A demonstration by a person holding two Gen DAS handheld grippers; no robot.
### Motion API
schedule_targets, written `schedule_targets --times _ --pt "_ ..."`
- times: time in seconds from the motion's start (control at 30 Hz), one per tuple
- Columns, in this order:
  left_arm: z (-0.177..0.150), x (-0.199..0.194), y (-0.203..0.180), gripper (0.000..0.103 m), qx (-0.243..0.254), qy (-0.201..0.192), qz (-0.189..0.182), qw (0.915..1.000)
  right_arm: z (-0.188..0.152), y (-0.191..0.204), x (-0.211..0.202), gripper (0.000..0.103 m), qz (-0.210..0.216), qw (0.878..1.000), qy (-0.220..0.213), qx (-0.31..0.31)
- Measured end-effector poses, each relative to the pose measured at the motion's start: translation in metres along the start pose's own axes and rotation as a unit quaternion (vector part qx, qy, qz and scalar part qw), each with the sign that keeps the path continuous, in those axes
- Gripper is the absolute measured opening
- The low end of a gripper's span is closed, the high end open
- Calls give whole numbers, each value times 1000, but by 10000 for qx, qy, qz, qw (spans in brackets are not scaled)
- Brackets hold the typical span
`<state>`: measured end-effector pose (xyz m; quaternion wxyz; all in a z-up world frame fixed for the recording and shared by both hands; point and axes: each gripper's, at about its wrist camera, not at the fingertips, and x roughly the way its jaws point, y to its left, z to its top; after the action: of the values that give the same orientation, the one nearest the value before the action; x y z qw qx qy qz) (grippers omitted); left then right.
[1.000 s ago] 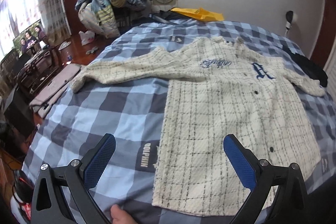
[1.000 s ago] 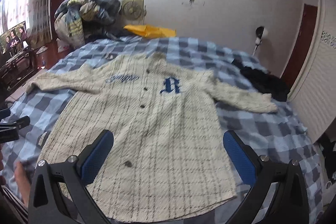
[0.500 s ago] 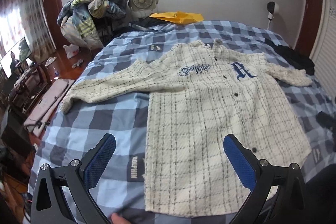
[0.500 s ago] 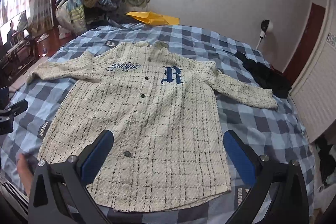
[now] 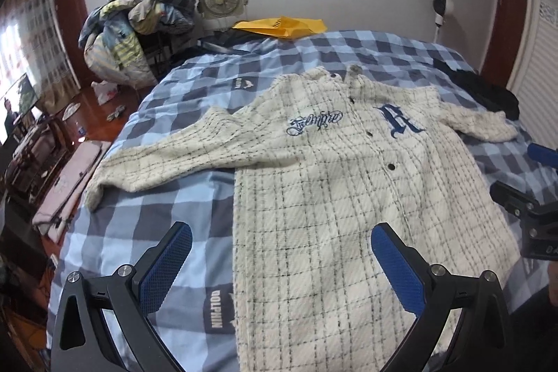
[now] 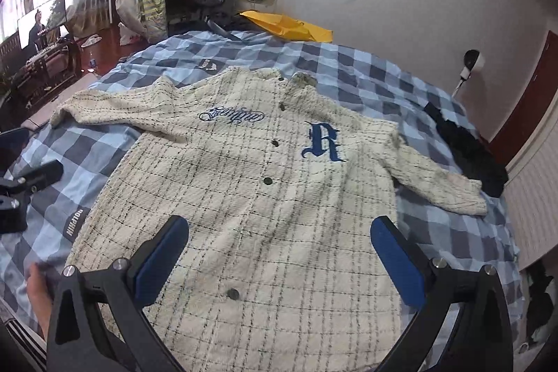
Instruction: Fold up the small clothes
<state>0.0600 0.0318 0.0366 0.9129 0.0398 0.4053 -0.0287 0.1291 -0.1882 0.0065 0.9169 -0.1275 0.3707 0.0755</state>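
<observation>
Evidently both tools have drawn back and risen over the last second: the left gripper (image 5: 280, 253) and right gripper (image 6: 279, 248) hang spread, holding nothing. Beyond them, the plaid shirt (image 6: 265, 197) lies flat, buttoned, sleeves outstretched on the checked bed (image 5: 195, 197). Folding not begun.

On the cream plaid button-front jacket (image 6: 265, 197) before me I read a blue gothic "R" on its right chest; the blue script on its left chest stays illegible. The blue checkered bedsheet (image 5: 167, 197) carries a dark patch reading "DOLPHIN", near left.
</observation>
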Motion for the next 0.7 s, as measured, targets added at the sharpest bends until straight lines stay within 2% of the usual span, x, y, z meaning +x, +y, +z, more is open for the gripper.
schedule_targets --times 0.1,0.2,0.3,0.4,0.5,0.6,0.7 --pt "-5 3 -2 103 56 19 -12 10000 -9 -7 11 102 77 9996 62 254" --pt "-9 8 -3 103 68 143 -78 9998 -20 -16 30 102 269 9968 419 631" --pt "-11 9 -1 103 52 147 -31 9999 -26 -19 37 102 294 9949 654 714" --pt "-11 11 3 103 20 154 45 9999 -18 -17 31 102 238 9961 560 638" --pt "-8 17 15 103 -121 243 77 9996 6 -13 26 102 220 9966 465 644" --pt "-4 25 38 103 -463 414 -49 9981 27 -3 30 102 294 9961 374 744" --pt "4 33 72 103 -702 500 62 9963 25 6 46 102 303 9966 293 714"
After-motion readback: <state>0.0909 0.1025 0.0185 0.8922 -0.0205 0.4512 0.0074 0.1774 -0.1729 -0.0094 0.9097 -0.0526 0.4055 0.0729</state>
